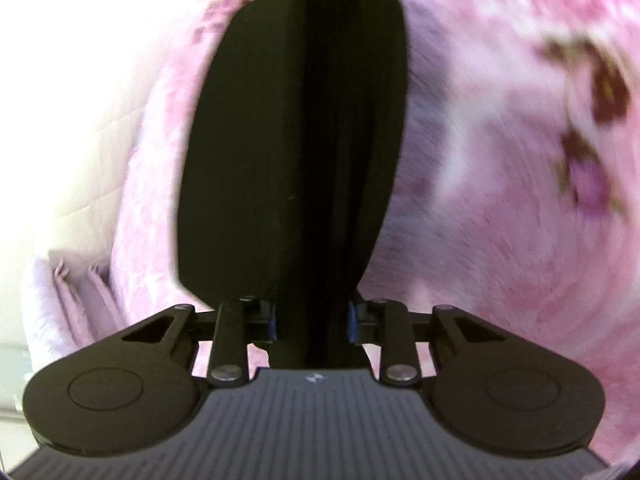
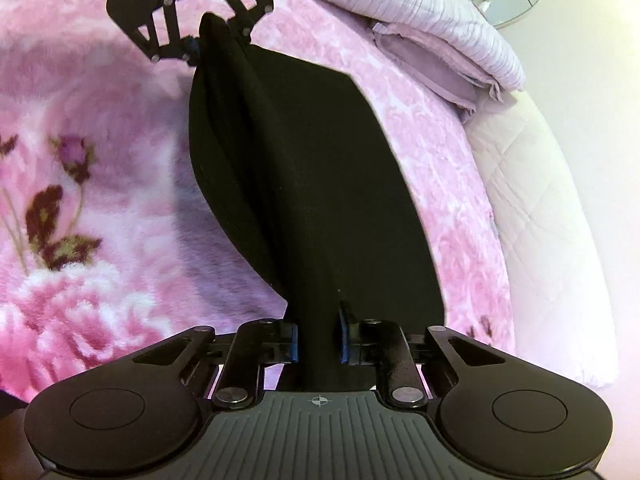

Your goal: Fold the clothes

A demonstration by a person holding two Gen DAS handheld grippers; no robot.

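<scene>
Pink floral blanket point(image 2: 100, 220) beneath black garment point(image 2: 320, 180), left gripper point(image 1: 312, 320) and right gripper point(image 2: 318, 342) each clamping an edge.

You are working in a bedroom at home, leaning over a bed. A plush pink blanket point(image 2: 100, 240) with a flower pattern is covering it, a white quilted mattress point(image 2: 540, 220) is showing at the edge, and folded lilac bedding point(image 2: 432, 20) is lying at the far end.

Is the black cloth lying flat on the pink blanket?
No, the black cloth hangs lifted above the pink blanket, pinched by the right gripper and left gripper.
</scene>
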